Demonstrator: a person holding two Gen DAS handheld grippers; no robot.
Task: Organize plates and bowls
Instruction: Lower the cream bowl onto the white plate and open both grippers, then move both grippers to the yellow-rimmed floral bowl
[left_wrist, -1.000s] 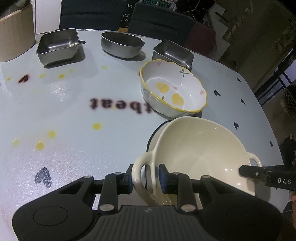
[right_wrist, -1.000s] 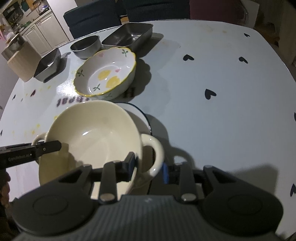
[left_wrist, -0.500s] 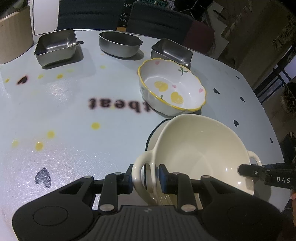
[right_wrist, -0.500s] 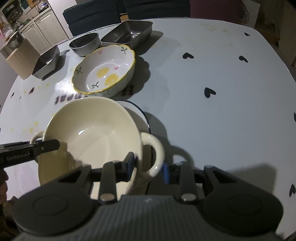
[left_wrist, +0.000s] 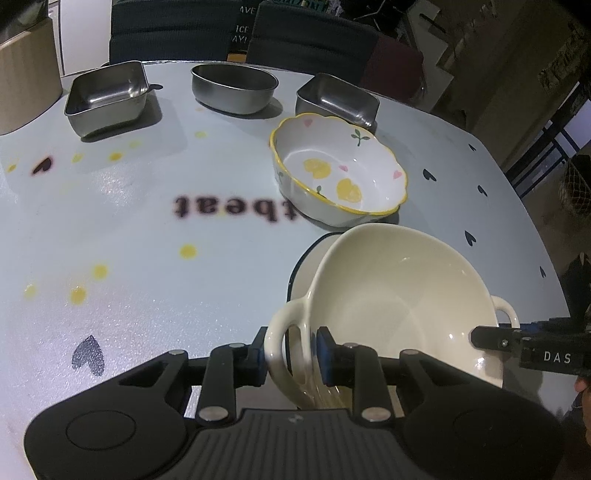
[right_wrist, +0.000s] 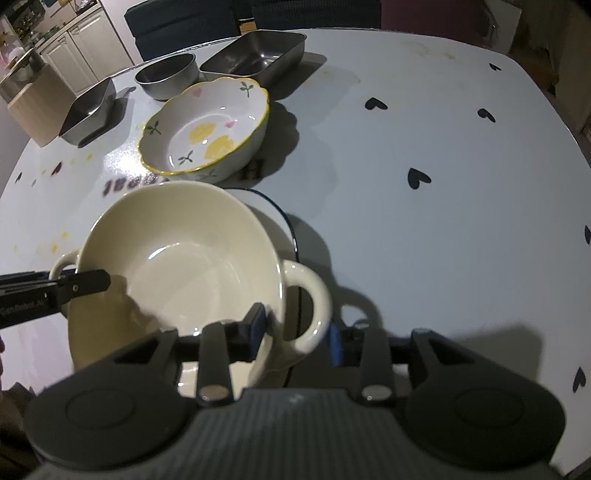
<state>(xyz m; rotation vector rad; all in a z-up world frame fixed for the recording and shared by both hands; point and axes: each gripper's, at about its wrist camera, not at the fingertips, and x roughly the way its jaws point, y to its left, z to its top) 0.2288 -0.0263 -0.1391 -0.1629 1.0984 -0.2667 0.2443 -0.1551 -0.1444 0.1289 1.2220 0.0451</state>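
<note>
A cream two-handled bowl (left_wrist: 399, 306) (right_wrist: 177, 266) is held tilted above a white plate with a dark rim (left_wrist: 306, 266) (right_wrist: 277, 229). My left gripper (left_wrist: 290, 354) is shut on the bowl's left handle. My right gripper (right_wrist: 295, 332) is shut on the bowl's right handle; it shows as a black tip (left_wrist: 517, 343) in the left wrist view. A scalloped bowl with a yellow rim and lemon print (left_wrist: 338, 173) (right_wrist: 207, 136) stands just beyond the plate.
Three steel containers stand at the table's far side: a square one (left_wrist: 107, 96) (right_wrist: 88, 110), an oval one (left_wrist: 232, 88) (right_wrist: 166, 79) and a rectangular one (left_wrist: 338, 98) (right_wrist: 255, 59). The pale tablecloth (right_wrist: 424, 147) has black hearts. Dark chairs (left_wrist: 173, 29) stand behind.
Both grippers have carried the cream bowl slightly forward and upward over the plate. The grips on both handles have not changed.
</note>
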